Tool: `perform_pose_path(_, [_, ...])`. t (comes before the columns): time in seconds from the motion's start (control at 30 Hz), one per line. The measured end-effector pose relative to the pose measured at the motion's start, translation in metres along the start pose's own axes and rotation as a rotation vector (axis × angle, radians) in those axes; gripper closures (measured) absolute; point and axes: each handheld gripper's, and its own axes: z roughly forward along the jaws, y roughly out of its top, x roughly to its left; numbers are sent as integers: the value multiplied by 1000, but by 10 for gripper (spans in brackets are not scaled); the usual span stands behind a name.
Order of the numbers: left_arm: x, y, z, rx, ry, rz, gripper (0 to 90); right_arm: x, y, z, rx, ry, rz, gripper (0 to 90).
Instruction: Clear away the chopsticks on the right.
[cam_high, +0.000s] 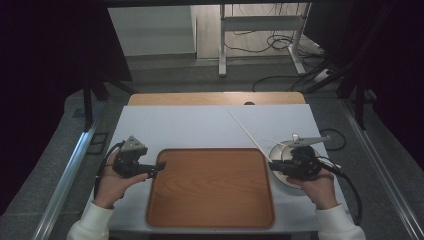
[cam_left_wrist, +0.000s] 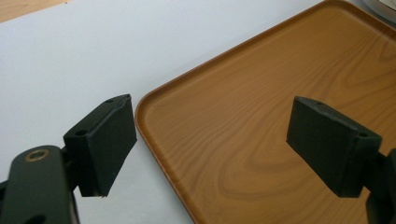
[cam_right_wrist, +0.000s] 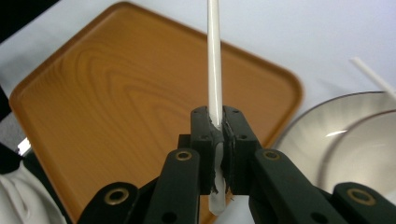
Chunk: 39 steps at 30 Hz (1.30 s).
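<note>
White tabletop (cam_high: 200, 127) spreads under me as my right gripper (cam_right_wrist: 215, 140) pinches a white chopstick (cam_right_wrist: 214, 70) running ahead over the wooden tray (cam_right_wrist: 140, 93), bowl (cam_right_wrist: 355, 135) alongside, while my left gripper (cam_left_wrist: 210, 140) gapes empty astride the tray's corner.

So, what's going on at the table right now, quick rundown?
Right hand-held gripper shut on a white chopstick, over the wooden tray. Left hand-held gripper open, empty, at the tray's left edge. Second chopstick rests on the bowl. Nothing blocking.
</note>
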Motion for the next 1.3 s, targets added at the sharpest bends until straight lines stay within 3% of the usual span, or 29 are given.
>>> perform_pose_path(0.17, [0, -2, -1, 3, -3, 0, 155, 21, -5, 15, 56, 4, -49, 845])
perform_pose_path(0.57, [0, -3, -3, -3, -6, -5, 155, 40, -20, 36, 129, -4, -54, 845])
perform_pose_path(0.7, [0, -2, -4, -4, -8, -3, 155, 45, -26, 43, 163, -31, -72, 845])
perform_pose_path(0.77, [0, -2, -3, -2, -8, -1, 155, 45, -30, 47, 179, -10, -64, 844])
perform_pose_path(1.3, [-1, -2, -5, -7, -8, 0, 155, 47, -55, 65, 304, -43, -66, 841])
